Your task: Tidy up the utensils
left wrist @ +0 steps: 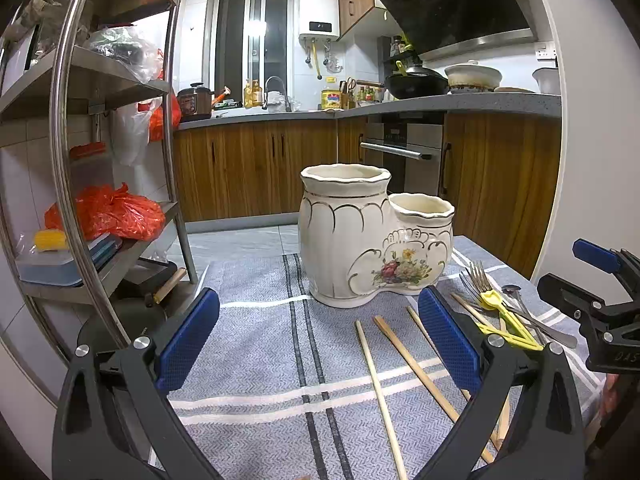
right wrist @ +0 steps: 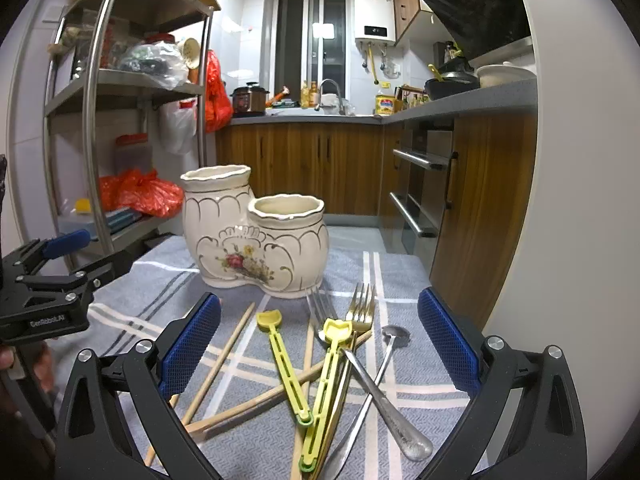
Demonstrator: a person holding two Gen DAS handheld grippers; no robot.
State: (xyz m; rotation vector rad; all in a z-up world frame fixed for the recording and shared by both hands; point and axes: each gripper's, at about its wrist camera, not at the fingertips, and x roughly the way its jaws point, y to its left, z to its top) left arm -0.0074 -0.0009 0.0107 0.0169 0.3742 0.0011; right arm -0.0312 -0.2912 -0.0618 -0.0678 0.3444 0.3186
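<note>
Cream two-compartment ceramic holder [right wrist: 256, 236] with floral decal, upright and empty mid-cloth, wooden chopsticks [right wrist: 224, 364] scattered flat in front, yellow plastic tongs [right wrist: 316, 384], two forks [right wrist: 360, 308] and metal spoon [right wrist: 394, 380] crossed in pile near the cloth's right edge

Chopsticks [left wrist: 416, 368]: lower ends run off the bottom edge in the left wrist view; one passes behind the left gripper's [left wrist: 318, 344] right pad.
Yellow tongs [right wrist: 316, 384]: hinge end crosses the pile, partly covering a gold fork [right wrist: 360, 312] and a silver fork [right wrist: 320, 308].
Spoon [left wrist: 514, 292]: small and half hidden behind the forks in the left wrist view.
Holder [right wrist: 256, 236]: insides of both cups are out of sight.
Right gripper [left wrist: 600, 304]: cut off by the frame's right edge.
</note>
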